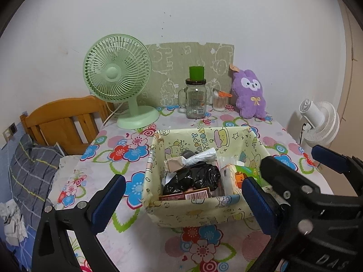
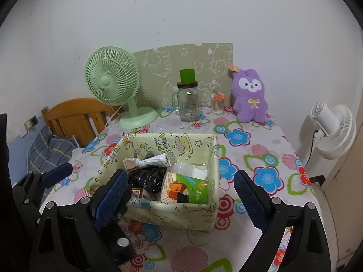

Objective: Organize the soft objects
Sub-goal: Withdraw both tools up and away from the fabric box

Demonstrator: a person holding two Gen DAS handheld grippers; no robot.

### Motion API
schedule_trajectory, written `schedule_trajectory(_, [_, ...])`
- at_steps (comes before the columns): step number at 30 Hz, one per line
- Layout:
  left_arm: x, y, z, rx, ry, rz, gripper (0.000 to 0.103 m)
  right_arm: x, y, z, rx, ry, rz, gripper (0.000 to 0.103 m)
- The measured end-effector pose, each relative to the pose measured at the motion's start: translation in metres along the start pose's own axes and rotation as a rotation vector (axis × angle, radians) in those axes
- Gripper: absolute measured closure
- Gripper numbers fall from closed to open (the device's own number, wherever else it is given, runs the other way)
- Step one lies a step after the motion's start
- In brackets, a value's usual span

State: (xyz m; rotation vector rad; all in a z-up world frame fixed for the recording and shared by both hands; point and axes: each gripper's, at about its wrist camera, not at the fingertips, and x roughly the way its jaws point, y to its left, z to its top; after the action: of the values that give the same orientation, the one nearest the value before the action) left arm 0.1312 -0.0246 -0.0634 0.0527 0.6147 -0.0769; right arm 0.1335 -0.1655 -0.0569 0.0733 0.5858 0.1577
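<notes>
Both claws (image 1: 181,195) (image 2: 181,199) gape wide, empty, near the box (image 2: 181,213); purple plush (image 2: 250,95) sits well beyond.

The fabric storage box (image 2: 181,210) reads "HAPPY BIRTHDAY" on its inner back wall — other labels too small to read.

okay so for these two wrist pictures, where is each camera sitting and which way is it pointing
Left wrist: sits on the left gripper, facing forward over the yellow storage box toward the wall; its own open fingers frame the box, and the right gripper intrudes at right.
Right wrist: sits on the right gripper, slightly further right, facing the same way; its open fingers show, with the left gripper at left.
Shared: the box, green fan, glass jar, purple plush, white fan.
</notes>
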Motion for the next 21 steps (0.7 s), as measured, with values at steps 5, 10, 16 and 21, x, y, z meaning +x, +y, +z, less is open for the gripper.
schedule_trajectory(5, [-0.016, 0.004, -0.001, -0.005, -0.024, 0.007, 0.000, -0.017, -0.004, -0.002, 0.008, -0.024, -0.020, 0.007])
schedule_trajectory(10, [-0.035, 0.006, -0.002, -0.006, -0.053, 0.019, 0.000, -0.036, -0.008, -0.004, 0.013, -0.050, -0.039, 0.007])
schedule_trajectory(16, [-0.055, 0.008, -0.003, -0.009, -0.085, 0.029, 0.000, -0.057, -0.012, -0.005, 0.025, -0.072, -0.063, 0.007])
schedule_trajectory(21, [-0.073, 0.011, -0.004, -0.007, -0.113, 0.042, 0.000, -0.078, -0.016, -0.006, 0.035, -0.102, -0.089, 0.007])
